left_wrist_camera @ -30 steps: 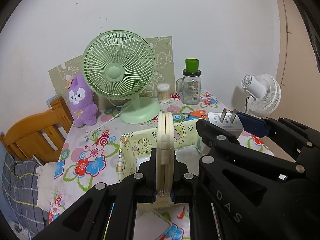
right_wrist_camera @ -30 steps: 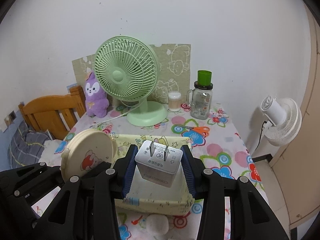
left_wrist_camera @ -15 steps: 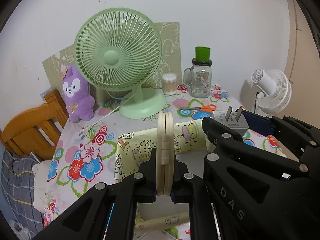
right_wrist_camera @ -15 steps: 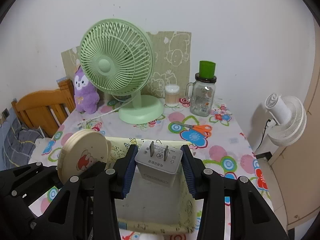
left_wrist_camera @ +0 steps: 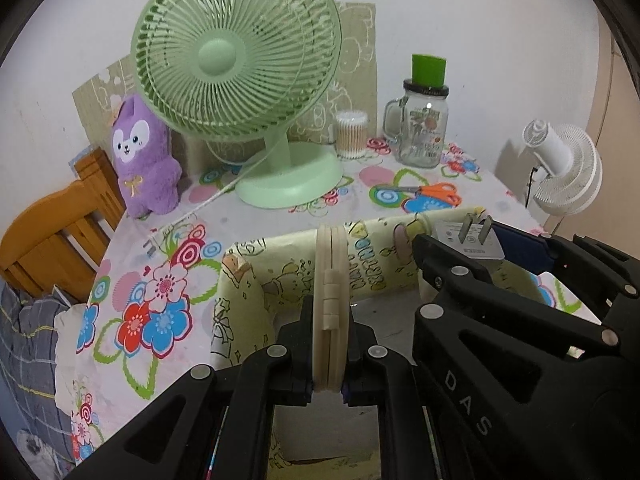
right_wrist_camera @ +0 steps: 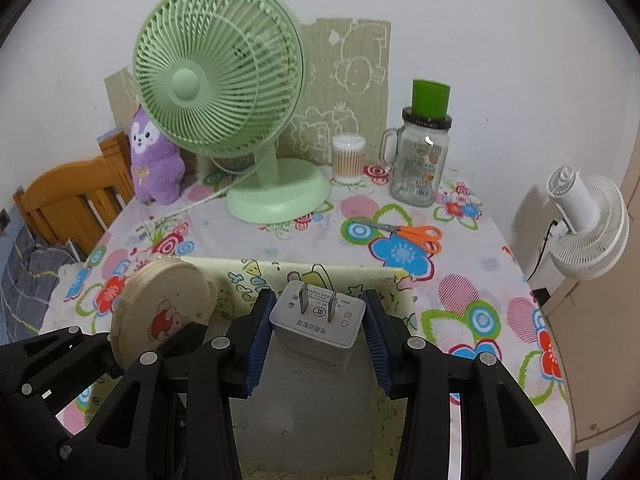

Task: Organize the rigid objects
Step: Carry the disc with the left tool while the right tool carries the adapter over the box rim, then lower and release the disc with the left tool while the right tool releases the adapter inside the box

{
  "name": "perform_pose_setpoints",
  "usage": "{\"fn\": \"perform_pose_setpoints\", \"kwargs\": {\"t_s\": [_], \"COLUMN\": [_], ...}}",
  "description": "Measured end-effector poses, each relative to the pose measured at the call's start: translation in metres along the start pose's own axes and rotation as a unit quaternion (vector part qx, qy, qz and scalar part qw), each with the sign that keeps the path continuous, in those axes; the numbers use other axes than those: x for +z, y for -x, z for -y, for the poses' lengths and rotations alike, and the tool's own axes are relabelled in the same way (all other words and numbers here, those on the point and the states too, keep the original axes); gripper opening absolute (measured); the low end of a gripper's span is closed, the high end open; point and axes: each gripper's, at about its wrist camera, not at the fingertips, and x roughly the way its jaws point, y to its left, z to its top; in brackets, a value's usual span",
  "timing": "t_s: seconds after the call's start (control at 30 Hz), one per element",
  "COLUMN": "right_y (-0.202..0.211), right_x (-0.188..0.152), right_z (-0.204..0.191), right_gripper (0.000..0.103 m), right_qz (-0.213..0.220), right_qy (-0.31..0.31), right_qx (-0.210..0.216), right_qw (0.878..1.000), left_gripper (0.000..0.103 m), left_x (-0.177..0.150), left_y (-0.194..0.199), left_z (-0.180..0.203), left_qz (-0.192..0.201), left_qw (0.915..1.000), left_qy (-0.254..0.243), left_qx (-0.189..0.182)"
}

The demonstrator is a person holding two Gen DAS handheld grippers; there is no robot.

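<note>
My left gripper (left_wrist_camera: 328,344) is shut on a round cream compact case (left_wrist_camera: 331,304), held edge-on and upright; in the right wrist view the same case (right_wrist_camera: 160,316) shows its cartoon lid. My right gripper (right_wrist_camera: 318,332) is shut on a white plug charger (right_wrist_camera: 320,328) with its two prongs pointing up; the left wrist view shows the charger (left_wrist_camera: 468,236) at the right. Both hang over a yellow cartoon-print storage box (right_wrist_camera: 400,284), whose back wall (left_wrist_camera: 376,256) lies just beyond the case.
On the flowered tablecloth (right_wrist_camera: 472,292) stand a green desk fan (right_wrist_camera: 224,92), a purple plush toy (right_wrist_camera: 154,160), a cotton-swab tub (right_wrist_camera: 348,158), a glass jar with a green cup on it (right_wrist_camera: 422,160) and orange scissors (right_wrist_camera: 416,234). A white fan (right_wrist_camera: 584,224) is at the right, a wooden chair (right_wrist_camera: 68,196) at the left.
Both grippers have moved forward and down toward the box, still gripping the case and the charger. The fan and the box now look larger and nearer.
</note>
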Motion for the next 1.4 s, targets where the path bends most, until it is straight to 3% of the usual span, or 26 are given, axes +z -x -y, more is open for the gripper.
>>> {"fn": "perform_pose_setpoints", "kwargs": {"t_s": [0.4,0.47,0.57,0.63,0.67,0.87,1.23,1.3,1.4], "right_y": [-0.023,-0.023,-0.02,-0.02,-0.02,-0.004,0.036,0.042,0.052], "right_x": [-0.005,-0.005,-0.005,-0.005,-0.006,-0.009,-0.017,-0.019,-0.023], "right_z": [-0.003,-0.002,0.0,0.0,0.0,-0.007,-0.007,-0.006,-0.005], "right_gripper": [0.049,0.051,0.067,0.069,0.07,0.082,0.085,0.092,0.094], "right_qz": [-0.034,-0.033,-0.03,-0.034,-0.036,-0.025,-0.005,0.0,0.008], "right_qy": [0.009,0.004,-0.002,-0.003,-0.003,0.016,0.007,0.003,-0.001], "right_qx": [-0.021,-0.02,-0.013,-0.006,-0.006,-0.009,-0.011,-0.014,-0.017], "right_qw": [0.999,0.999,0.999,0.999,0.999,1.0,1.0,1.0,1.0], "left_gripper": [0.01,0.016,0.029,0.055,0.058,0.064,0.071,0.072,0.073], "left_x": [-0.006,-0.006,-0.005,-0.006,-0.007,-0.013,-0.022,-0.023,-0.026], "left_y": [-0.021,-0.021,-0.018,-0.015,-0.014,-0.001,0.035,0.041,0.048], "left_z": [-0.007,-0.006,-0.005,-0.004,-0.005,-0.007,-0.002,-0.001,0.002], "left_qz": [-0.012,-0.016,-0.017,-0.014,-0.013,-0.014,0.008,0.011,0.014], "left_qw": [0.9998,0.9997,0.9996,0.9998,0.9998,0.9998,0.9998,0.9998,0.9998], "left_qy": [0.017,0.017,0.02,0.016,0.014,0.013,0.015,0.015,0.016], "left_qx": [0.004,-0.003,-0.013,0.008,0.011,0.001,0.011,0.008,0.004]}}
